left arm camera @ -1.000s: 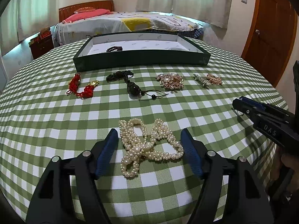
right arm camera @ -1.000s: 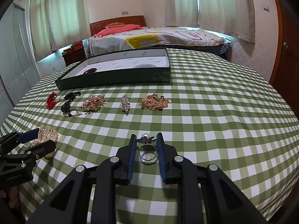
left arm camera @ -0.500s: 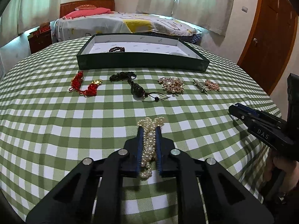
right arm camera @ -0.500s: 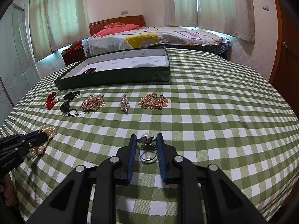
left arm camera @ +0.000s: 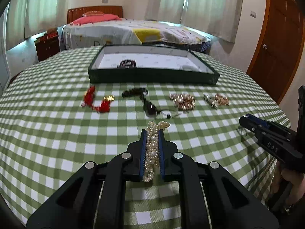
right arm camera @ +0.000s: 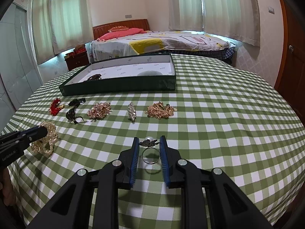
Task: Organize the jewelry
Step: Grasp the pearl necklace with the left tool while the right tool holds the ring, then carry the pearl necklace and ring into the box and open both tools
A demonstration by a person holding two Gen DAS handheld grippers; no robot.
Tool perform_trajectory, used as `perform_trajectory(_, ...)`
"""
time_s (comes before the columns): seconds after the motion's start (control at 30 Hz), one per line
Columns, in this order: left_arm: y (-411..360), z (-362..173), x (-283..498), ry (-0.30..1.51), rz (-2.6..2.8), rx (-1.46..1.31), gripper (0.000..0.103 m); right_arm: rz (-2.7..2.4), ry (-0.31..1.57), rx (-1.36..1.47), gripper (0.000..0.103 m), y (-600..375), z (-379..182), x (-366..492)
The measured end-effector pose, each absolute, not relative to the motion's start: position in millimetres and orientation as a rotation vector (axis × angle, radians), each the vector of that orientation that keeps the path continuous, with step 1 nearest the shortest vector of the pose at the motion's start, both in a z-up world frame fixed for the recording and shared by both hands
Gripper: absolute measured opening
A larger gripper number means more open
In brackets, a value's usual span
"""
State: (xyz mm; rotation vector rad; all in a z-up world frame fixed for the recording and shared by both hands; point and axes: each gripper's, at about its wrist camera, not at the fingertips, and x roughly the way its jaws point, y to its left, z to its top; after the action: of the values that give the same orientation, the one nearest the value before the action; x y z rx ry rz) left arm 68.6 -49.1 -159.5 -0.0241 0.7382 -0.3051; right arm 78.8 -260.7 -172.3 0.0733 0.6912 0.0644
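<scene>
— What do the claws hold?
— My left gripper (left arm camera: 152, 133) clamps the pearl necklace (left arm camera: 152, 148) near me on the table. My right gripper (right arm camera: 149, 141), marked "DAS", grips the ring (right arm camera: 150, 155).

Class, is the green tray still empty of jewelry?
No: a dark beaded bracelet already lies inside the green tray.
</scene>
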Motion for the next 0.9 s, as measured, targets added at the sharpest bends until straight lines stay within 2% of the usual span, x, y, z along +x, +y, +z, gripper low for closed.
perform_trajectory(0.5,-51.5,-125.6,103.2,0.664,-0.312,-0.064,0.012,0.108,0.625,0.073,0.023,-245.3,-132.9,104.2)
perform_trajectory(0.9,-70.6,-93.6,170.5,0.581,-0.323,-0.070,0.012,0.172,0.551,0.032,0.023,-217.4,-95.2,174.8)
